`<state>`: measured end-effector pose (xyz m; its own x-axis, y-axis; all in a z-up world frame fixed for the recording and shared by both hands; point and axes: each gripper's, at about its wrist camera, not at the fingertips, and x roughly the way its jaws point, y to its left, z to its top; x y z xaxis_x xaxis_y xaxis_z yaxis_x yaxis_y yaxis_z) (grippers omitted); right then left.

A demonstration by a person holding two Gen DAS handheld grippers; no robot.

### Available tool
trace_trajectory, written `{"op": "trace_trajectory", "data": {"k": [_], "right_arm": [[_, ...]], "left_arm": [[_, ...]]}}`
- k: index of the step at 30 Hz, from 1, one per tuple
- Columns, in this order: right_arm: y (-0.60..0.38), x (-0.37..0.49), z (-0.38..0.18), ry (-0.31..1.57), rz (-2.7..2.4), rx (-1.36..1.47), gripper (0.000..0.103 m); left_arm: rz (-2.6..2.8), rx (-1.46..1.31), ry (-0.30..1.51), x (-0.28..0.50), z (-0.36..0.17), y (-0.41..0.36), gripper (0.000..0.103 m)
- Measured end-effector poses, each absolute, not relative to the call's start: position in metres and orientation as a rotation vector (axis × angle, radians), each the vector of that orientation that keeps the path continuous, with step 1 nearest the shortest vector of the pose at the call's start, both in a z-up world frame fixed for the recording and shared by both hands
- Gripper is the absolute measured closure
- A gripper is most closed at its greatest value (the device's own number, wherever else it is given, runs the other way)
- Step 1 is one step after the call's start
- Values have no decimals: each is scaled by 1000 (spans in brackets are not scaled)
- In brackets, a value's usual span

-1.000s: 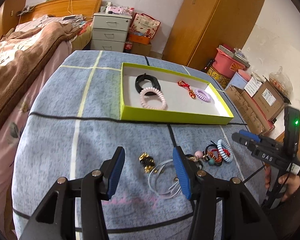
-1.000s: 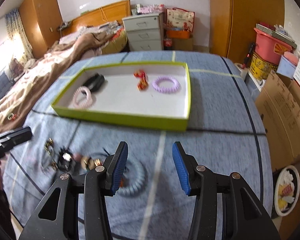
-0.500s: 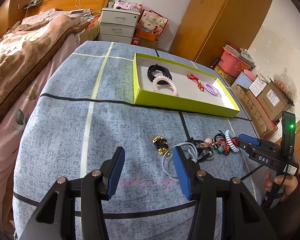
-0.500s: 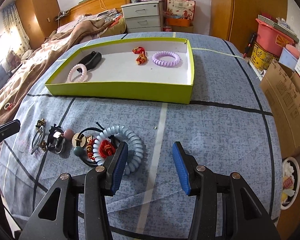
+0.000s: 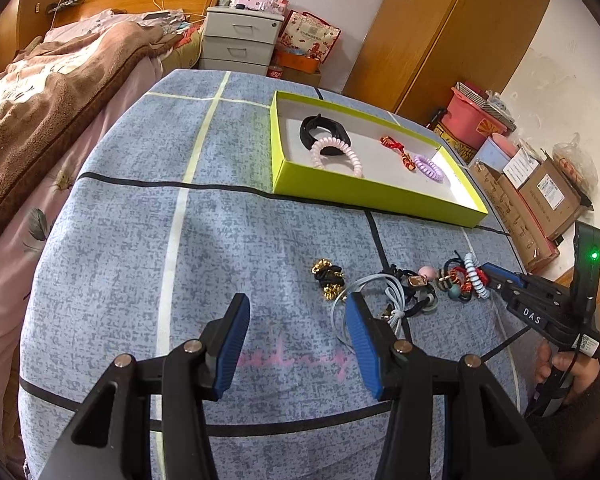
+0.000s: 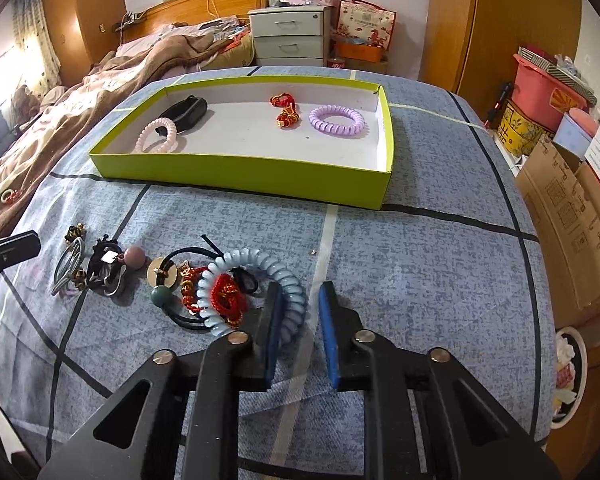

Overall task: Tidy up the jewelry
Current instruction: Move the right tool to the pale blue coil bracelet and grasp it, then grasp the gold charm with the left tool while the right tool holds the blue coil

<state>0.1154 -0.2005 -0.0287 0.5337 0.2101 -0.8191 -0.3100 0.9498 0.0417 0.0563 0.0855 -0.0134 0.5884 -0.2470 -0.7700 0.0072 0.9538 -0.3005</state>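
Observation:
A light blue coil band (image 6: 260,260) lies on the blue cloth at the right end of a heap of hair ties and charms (image 6: 168,276). My right gripper (image 6: 298,300) is closing around the coil's near rim. The left pad touches the coil, and a strip of cloth still shows before the right pad. From the left wrist view, the right gripper (image 5: 490,274) has its tips at the coil (image 5: 476,276). My left gripper (image 5: 296,308) stands open over bare cloth, with a white cord loop (image 5: 364,300) just beyond its right finger. The green tray (image 6: 240,168) holds a black band (image 6: 186,114), a pink coil (image 6: 158,136), a red charm (image 6: 286,110) and a purple coil (image 6: 337,120).
A gold and black tie (image 5: 328,278) lies left of the heap. A bed with a brown blanket (image 5: 60,80) runs along the left. Cardboard boxes (image 6: 572,216) and a pink tub (image 6: 544,84) crowd the floor on the right. A white drawer unit (image 6: 288,36) stands behind.
The right gripper's jaws have narrowed from wide open around the blue coil's rim, after coming in closer to the heap. The left gripper stays open, its view shifted slightly.

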Motion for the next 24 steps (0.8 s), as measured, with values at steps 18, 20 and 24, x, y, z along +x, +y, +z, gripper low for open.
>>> {"op": "trace_trajectory", "data": {"k": [18, 20, 24], "right_arm": [[-229, 113, -9, 884, 318, 59, 93], [-232, 113, -8, 881, 311, 71, 93], [-238, 112, -7, 878, 308, 89, 93]], "left_arm": [[-142, -251, 941, 78, -16, 75, 51], [-141, -248, 950, 83, -19, 73, 51], [-104, -177, 954, 88, -20, 64, 52]]}}
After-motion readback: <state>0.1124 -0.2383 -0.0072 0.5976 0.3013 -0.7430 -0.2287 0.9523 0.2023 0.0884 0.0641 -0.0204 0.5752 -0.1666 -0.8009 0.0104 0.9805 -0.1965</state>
